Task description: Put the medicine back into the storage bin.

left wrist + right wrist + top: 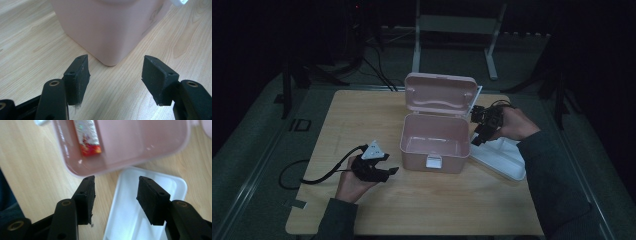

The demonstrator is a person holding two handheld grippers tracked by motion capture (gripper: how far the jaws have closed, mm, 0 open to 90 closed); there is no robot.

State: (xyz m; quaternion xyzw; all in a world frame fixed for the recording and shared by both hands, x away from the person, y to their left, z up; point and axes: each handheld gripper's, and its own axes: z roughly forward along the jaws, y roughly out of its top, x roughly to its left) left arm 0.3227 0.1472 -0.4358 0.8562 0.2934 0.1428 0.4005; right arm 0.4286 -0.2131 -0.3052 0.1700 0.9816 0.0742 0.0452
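We take the pink storage box (434,142) as our landmark: it stands open at the middle of the tabletop (362,115), its lid (441,94) tipped up behind it, and a foil-wrapped snack bar (86,135) lies on its floor. The white tray (502,157) lies flat just beside the box's right wall, and the right gripper (115,197) hovers above the tray's near end with its fingers (86,197) spread wide and nothing between them. We judge the step in hand to be picking up this tray, so we should lower the fingers astride one rim, pinch squarely, and lift it level. The left gripper (115,80) waits at the box's front left corner, fingers spread and empty, ready to steady the box.
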